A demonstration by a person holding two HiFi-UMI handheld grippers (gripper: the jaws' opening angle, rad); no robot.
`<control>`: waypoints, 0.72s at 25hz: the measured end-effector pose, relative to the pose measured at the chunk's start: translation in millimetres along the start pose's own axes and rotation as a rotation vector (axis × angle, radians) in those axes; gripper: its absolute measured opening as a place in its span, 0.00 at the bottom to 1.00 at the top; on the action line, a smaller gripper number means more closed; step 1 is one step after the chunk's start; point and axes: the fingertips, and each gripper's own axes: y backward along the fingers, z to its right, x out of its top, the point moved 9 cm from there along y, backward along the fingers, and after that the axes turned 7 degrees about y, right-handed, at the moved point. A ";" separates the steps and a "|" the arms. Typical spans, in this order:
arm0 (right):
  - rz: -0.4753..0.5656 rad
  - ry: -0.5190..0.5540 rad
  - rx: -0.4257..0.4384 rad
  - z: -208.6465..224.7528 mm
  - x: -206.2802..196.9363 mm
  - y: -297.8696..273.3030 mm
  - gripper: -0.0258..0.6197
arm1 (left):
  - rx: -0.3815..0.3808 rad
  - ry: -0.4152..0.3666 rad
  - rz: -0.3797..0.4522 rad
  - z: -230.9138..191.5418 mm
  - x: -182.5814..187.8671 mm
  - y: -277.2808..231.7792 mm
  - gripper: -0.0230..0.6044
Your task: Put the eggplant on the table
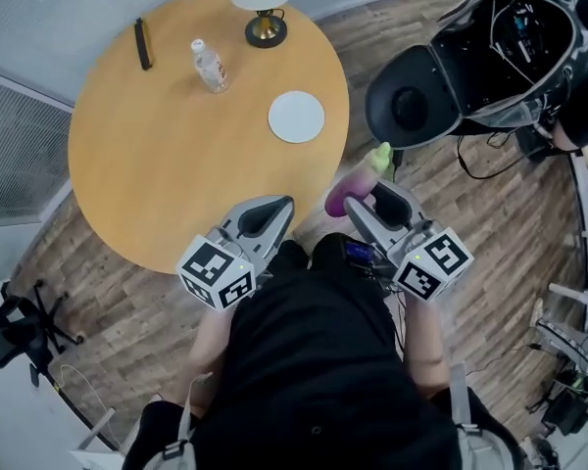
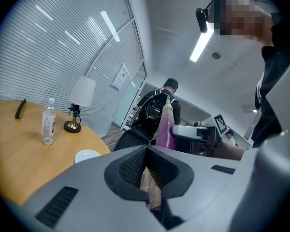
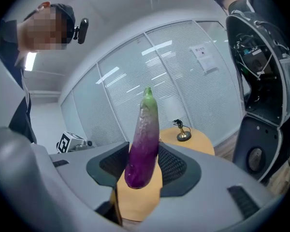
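A round wooden table (image 1: 167, 155) stands on plank floor (image 1: 108, 297) beside blind-covered glass walls (image 2: 43, 57).

Round wooden table (image 1: 157, 164): lamp (image 1: 265, 29) at far edge, water bottle (image 1: 209, 66) nearer-left, black bar (image 1: 143, 44) far left, white plate (image 1: 296, 117) right.

Purple eggplant (image 3: 141, 149) (green at its tip), tan table (image 1: 157, 155), white plate (image 1: 296, 117), black-and-white marker cubes (image 1: 216, 272).

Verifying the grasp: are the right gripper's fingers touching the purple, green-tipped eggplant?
Touching. The right gripper view shows both fingers pressing against the purple, green-tipped eggplant.
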 end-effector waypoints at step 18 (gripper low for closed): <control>-0.240 -0.009 0.202 85.2 -1.7 -133.4 0.34 | 0.231 0.094 0.114 -75.8 4.2 -19.5 0.05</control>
